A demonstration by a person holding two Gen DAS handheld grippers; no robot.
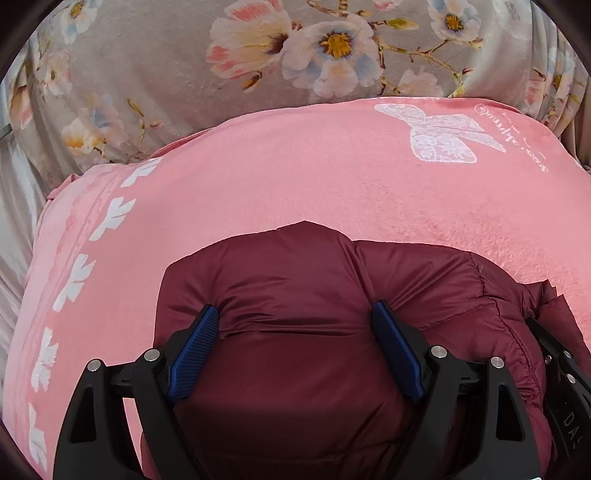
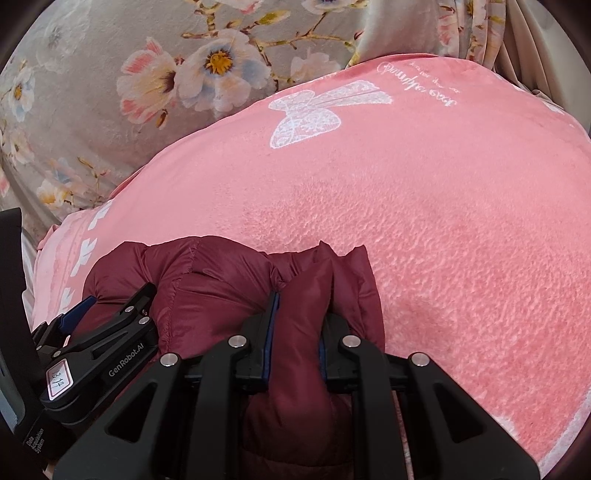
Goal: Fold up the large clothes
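A maroon puffer jacket (image 1: 295, 280) lies bunched on a pink blanket (image 1: 295, 177). My left gripper (image 1: 295, 314) has its blue-padded fingers (image 1: 195, 350) wide apart, with a thick fold of the jacket bulging between them. In the right wrist view the jacket (image 2: 207, 291) fills the lower left. My right gripper (image 2: 297, 314) is shut on a narrow fold of the jacket. The left gripper (image 2: 96, 328) shows at the left of that view, close beside the right one.
The pink blanket (image 2: 406, 203) has a white butterfly print (image 2: 317, 110) and a white leaf border (image 1: 74, 273). Behind it lies grey floral bedding (image 1: 184, 55). Curtain folds (image 2: 498, 33) hang at the far right.
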